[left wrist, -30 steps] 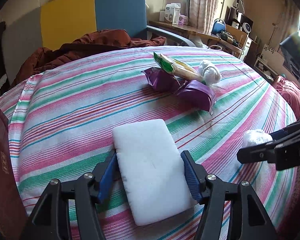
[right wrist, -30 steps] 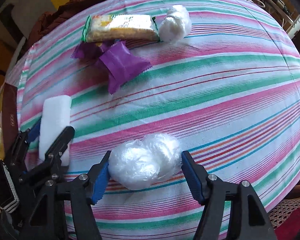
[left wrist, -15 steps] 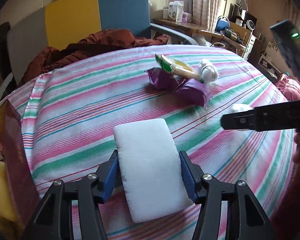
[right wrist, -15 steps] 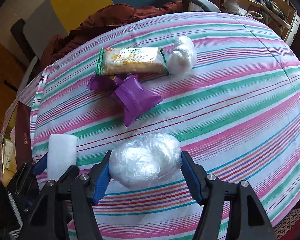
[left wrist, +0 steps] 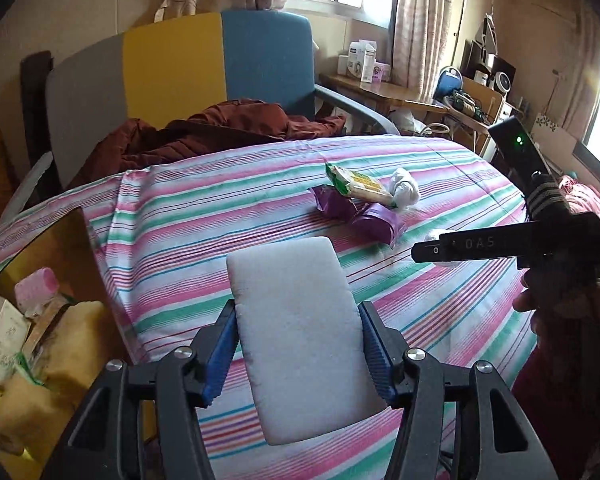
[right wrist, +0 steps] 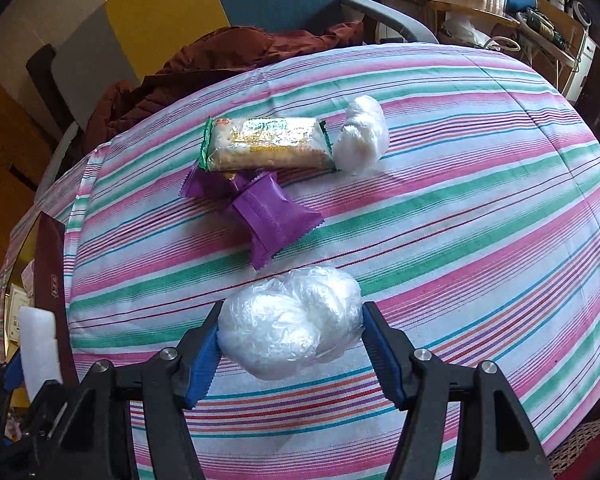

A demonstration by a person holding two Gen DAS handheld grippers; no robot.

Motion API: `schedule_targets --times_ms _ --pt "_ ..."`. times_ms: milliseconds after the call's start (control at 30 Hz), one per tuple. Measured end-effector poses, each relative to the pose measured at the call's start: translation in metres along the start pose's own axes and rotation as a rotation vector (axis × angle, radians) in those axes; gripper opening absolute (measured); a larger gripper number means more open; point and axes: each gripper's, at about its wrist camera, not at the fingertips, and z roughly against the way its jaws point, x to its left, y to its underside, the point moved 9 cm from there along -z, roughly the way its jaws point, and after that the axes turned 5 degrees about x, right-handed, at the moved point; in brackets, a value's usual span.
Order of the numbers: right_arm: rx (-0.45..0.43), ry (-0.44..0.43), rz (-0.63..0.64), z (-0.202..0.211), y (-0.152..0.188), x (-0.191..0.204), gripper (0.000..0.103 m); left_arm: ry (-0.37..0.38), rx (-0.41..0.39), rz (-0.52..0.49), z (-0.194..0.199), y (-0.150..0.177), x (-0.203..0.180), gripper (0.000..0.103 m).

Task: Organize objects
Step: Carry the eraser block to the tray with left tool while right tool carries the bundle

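My left gripper (left wrist: 298, 332) is shut on a white foam block (left wrist: 288, 280) and holds it above the striped tablecloth (left wrist: 204, 216), near the table's left edge. The same block (right wrist: 38, 340) shows at the lower left of the right wrist view. My right gripper (right wrist: 293, 332) is shut on a crumpled clear plastic bag (right wrist: 288, 304), both blue pads pressing its sides. Further back lie a cracker pack (right wrist: 266, 144), two purple packets (right wrist: 274, 216) and a small white plastic wad (right wrist: 362, 134). A right gripper finger (left wrist: 480, 244) reaches in from the right.
An open box (left wrist: 52, 248) with several items inside stands off the table's left edge; its maroon wall (right wrist: 50, 276) shows beside the cloth. A chair with a brown jacket (left wrist: 220, 128) stands behind the table. A person's hand (left wrist: 540, 308) holds the right gripper.
The left gripper closed on the foam block and rose with it, drawing back to the left so the open box came into view. The right gripper tilted up, keeping the bag.
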Motion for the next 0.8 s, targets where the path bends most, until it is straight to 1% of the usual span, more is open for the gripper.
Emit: schedule_targets --times_ms 400,533,667,800 --pt "-0.039 0.042 0.071 0.005 -0.002 0.015 0.066 -0.031 -0.048 0.078 0.041 0.011 0.046 0.059" --pt "-0.037 0.064 0.115 0.007 0.001 0.024 0.066 -0.029 -0.044 0.131 0.048 0.020 0.068 0.060" --pt "-0.053 0.059 0.189 0.018 0.004 0.047 0.066 -0.047 -0.058 0.199 0.062 0.028 0.100 0.060" --pt "-0.080 -0.013 0.260 0.036 0.014 0.091 0.066 -0.069 -0.077 0.298 0.078 0.035 0.142 0.060"
